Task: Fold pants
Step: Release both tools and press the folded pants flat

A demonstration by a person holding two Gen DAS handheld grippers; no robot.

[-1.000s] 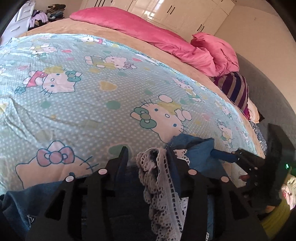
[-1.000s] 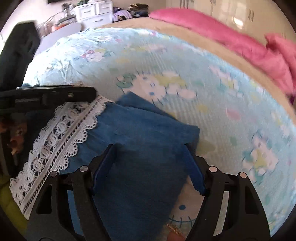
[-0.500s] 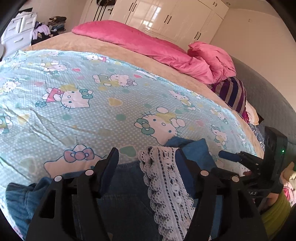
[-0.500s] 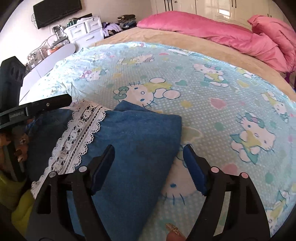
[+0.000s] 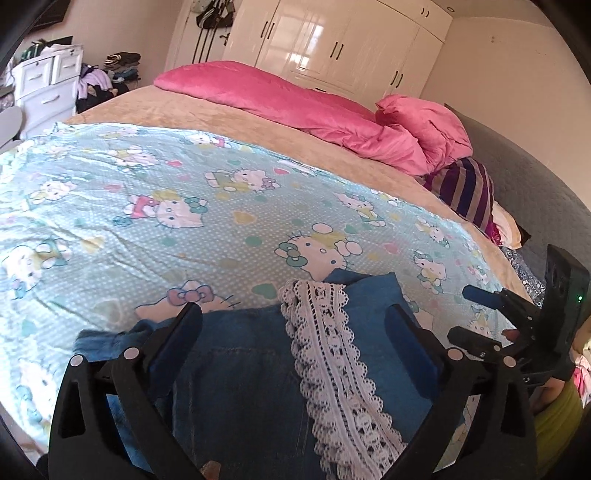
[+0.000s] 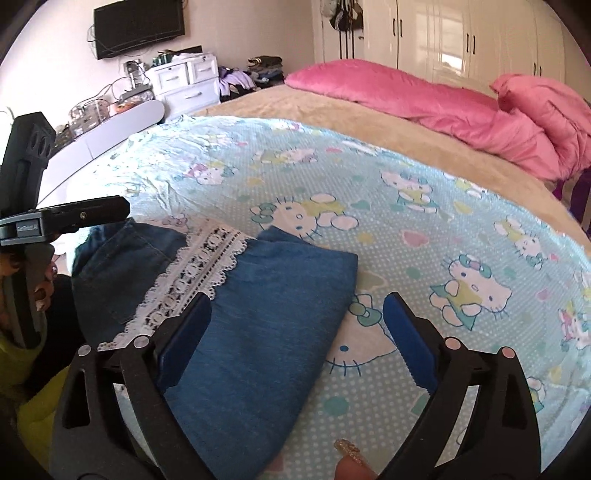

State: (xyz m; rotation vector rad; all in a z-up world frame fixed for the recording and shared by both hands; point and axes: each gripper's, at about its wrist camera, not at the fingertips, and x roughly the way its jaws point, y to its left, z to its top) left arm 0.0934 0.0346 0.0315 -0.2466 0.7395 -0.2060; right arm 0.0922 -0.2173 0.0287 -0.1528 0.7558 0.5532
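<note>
Right hand-held gripper [image 6: 295,332], jaws opening, above folded pants [image 6: 258,332] on bedsheet [image 6: 406,229].

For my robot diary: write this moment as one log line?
pants: folded on bed sheet | left gripper: opening, nothing held | right gripper: opening, nothing held

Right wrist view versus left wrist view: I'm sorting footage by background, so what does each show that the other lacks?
Only the right wrist view shows the wall television. Only the left wrist view shows the striped pillow. Both show the folded pants with their lace trim, the cartoon sheet, the pink duvet and the white wardrobe.
</note>
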